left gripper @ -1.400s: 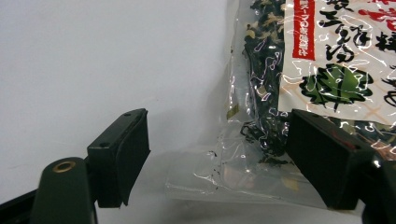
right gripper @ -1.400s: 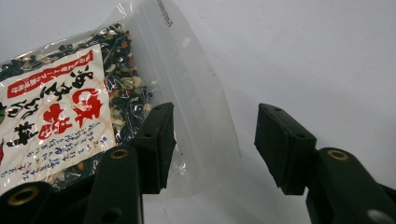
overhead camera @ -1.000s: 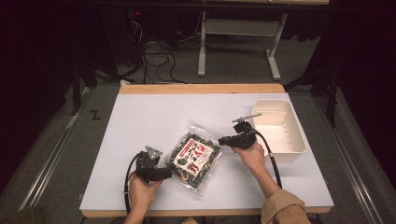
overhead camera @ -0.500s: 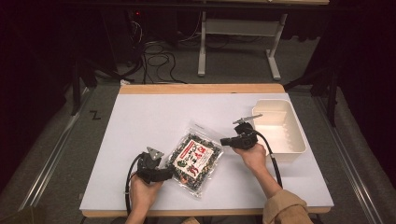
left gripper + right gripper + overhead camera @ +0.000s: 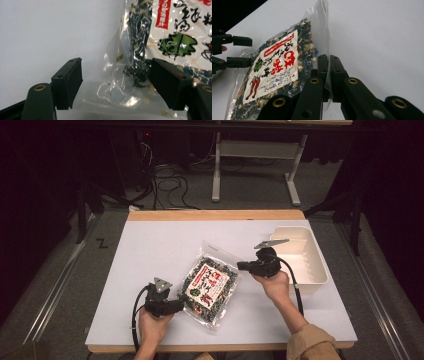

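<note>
Dried-seaweed snack bag (image 5: pixel 208 288), a clear plastic pouch with a white and red printed label, lies in the front middle of the white table (image 5: pixel 165 250), tilted so one sealed corner points toward the far right and the other toward the person's left hand. It looks to be held from both ends so that the floppy film does not sag or slide when it comes up off the surface. The right gripper (image 5: pixel 328 75) has its two black jaws pressed flat together on the thin transparent edge of the bag, a pinch on the seam and not on the bulky filling, which seems the surest way to get hold of slippery film. The left gripper (image 5: pixel 115 85) has just been closing: its jaws stand on either side of the clear lower corner, with crumpled film and a few dark flakes between them, and the right-hand pad looks to be touching the plastic while the other shows a gap, so I would not call it a firm grip. Just beyond the right hand (image 5: pixel 272 282) sits an empty cream plastic bin (image 5: pixel 316 270), near enough to be the likely place for the bag.
</note>
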`<state>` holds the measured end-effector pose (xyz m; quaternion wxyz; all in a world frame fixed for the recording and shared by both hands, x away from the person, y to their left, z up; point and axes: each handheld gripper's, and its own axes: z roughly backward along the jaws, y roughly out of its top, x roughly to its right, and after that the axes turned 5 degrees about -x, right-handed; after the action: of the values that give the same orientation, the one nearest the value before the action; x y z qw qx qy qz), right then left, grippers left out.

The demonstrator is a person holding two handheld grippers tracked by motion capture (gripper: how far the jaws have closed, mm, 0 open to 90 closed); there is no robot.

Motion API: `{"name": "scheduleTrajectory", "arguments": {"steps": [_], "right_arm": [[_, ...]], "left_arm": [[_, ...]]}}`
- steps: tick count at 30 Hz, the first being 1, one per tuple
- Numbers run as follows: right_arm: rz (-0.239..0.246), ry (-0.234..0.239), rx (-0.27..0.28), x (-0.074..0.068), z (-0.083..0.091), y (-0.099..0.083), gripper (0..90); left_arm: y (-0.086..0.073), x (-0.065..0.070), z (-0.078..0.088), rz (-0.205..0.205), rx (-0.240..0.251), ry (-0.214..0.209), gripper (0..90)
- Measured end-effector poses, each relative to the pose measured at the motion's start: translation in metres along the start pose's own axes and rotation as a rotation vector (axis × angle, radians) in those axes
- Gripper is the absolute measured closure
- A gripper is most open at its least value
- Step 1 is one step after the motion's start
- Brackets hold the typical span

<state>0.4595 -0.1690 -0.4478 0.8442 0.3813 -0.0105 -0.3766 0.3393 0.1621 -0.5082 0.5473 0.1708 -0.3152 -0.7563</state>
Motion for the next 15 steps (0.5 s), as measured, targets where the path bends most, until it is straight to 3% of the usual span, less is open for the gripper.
{"name": "scheduleTrajectory", "arguments": {"steps": [5,10,15], "right_arm": [[0.022,-0.017,0.022,-0.002,0.019,0.011,89.9],[0.065,-0.041,0.025,-0.01,0.031,0.021,89.9],[0.067,-0.087,0.038,-0.011,0.042,0.027,89.9]], "left_arm": [[0.0,-0.004,0.004,0.04,0.037,-0.073,26.5],[0.0,-0.004,0.006,0.051,0.065,-0.092,26.3],[-0.003,-0.003,0.007,0.04,0.051,-0.09,26.4]]}}
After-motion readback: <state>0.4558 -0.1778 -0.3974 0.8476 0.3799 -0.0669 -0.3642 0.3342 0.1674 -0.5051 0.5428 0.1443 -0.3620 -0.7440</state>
